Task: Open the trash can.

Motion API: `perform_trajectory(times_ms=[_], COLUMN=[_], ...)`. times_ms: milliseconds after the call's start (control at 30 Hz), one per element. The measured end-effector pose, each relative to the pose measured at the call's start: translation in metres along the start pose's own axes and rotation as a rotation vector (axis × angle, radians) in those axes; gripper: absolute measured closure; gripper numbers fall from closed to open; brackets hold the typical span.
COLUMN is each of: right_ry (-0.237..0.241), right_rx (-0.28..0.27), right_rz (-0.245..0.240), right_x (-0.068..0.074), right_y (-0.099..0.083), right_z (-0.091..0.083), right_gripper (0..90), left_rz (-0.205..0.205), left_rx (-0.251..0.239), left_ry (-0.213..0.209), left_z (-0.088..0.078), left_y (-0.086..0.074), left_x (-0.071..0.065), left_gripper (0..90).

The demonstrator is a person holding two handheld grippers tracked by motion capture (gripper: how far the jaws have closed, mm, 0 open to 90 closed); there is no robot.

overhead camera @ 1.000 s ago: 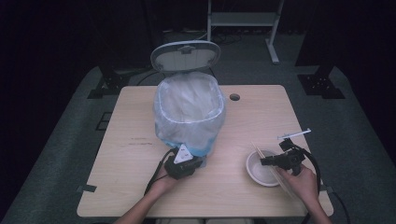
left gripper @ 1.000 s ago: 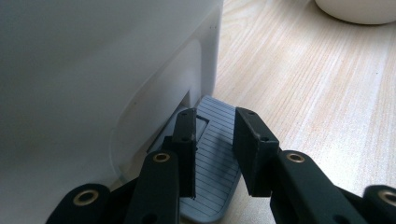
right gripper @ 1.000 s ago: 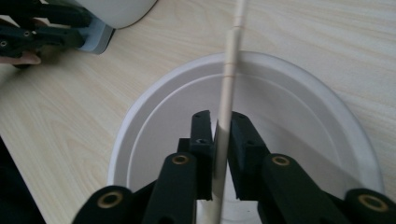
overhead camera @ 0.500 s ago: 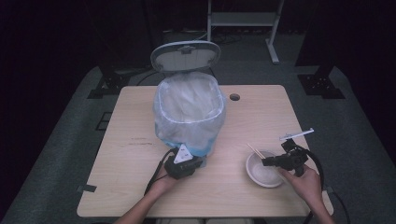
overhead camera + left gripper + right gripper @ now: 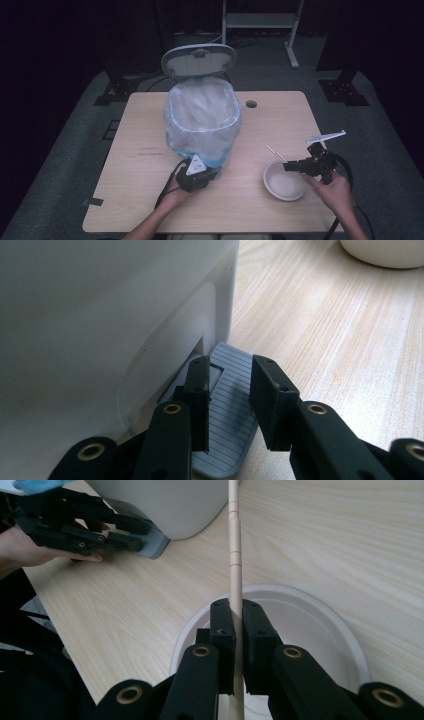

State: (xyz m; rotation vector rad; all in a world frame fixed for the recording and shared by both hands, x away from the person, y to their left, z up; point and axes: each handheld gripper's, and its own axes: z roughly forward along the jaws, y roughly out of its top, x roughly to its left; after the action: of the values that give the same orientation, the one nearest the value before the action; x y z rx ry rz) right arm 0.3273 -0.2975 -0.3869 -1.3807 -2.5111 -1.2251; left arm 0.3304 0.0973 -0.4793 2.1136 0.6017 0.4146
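— Rising off the bowl [image 5: 284,180] since the earlier frame, the right gripper [image 5: 292,166] is carrying the wooden stick [image 5: 275,153] a little higher, its jaws having just been closing and now pinched tight on that stick; the left one is sitting where it was.

— And which step is in hand?

— Clearing rubbish, as I judge it. The bin [image 5: 202,125], standing at the middle of the table [image 5: 135,200], is being held open: the left gripper [image 5: 199,176] is pressing down on the grey pedal [image 5: 227,415] at the bin's near side with its jaws drawn nearly together and clasping nothing, and the lid [image 5: 198,59] is standing up at the far side.

— What is the next move calling for?

— Swinging the stick left and farther away, over the rim, then releasing — while the pedal is kept down.

— Anything in the containers?

— The bin is lined with a clear bag; I cannot make out anything inside. The white bowl, near and to the right, is looking empty, with the stick hanging just above it.
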Motion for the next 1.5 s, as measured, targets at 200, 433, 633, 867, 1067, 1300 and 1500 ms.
perform_trajectory(times_ms=[200, 433, 633, 867, 1067, 1300, 1500], right_ry=[0.016, 0.03, 0.043, 0.068, 0.078, 0.086, 0.091], right_rx=[-0.013, -0.015, -0.023, -0.034, -0.036, -0.038, -0.044], right_rz=[-0.014, -0.036, -0.045, -0.059, -0.075, -0.09, -0.106], right_x=[0.002, 0.008, 0.012, 0.018, 0.024, 0.029, 0.034], right_y=[0.007, 0.016, 0.024, 0.034, 0.045, 0.055, 0.064], right_z=[-0.008, -0.013, -0.019, -0.026, -0.03, -0.034, -0.039], right_gripper=[84.7, 84.7, 84.7, 84.7, 84.7, 84.7, 84.7], left_rz=[0.0, 0.0, 0.0, 0.001, 0.0, 0.0, 0.002], left_rx=[0.0, -0.002, 0.0, 0.001, 0.001, 0.0, 0.001], left_ry=[0.0, 0.0, 0.0, -0.001, -0.002, -0.002, -0.001], left_z=[0.0, 0.0, 0.0, 0.0, 0.0, 0.0, 0.0], left_y=[0.0, 0.0, 0.0, 0.0, 0.0, 0.0, 0.0], left_x=[0.0, 0.0, 0.0, 0.0, 0.0, 0.0, 0.0], left_gripper=[70.0, 70.0, 70.0, 70.0, 70.0, 70.0, 70.0])
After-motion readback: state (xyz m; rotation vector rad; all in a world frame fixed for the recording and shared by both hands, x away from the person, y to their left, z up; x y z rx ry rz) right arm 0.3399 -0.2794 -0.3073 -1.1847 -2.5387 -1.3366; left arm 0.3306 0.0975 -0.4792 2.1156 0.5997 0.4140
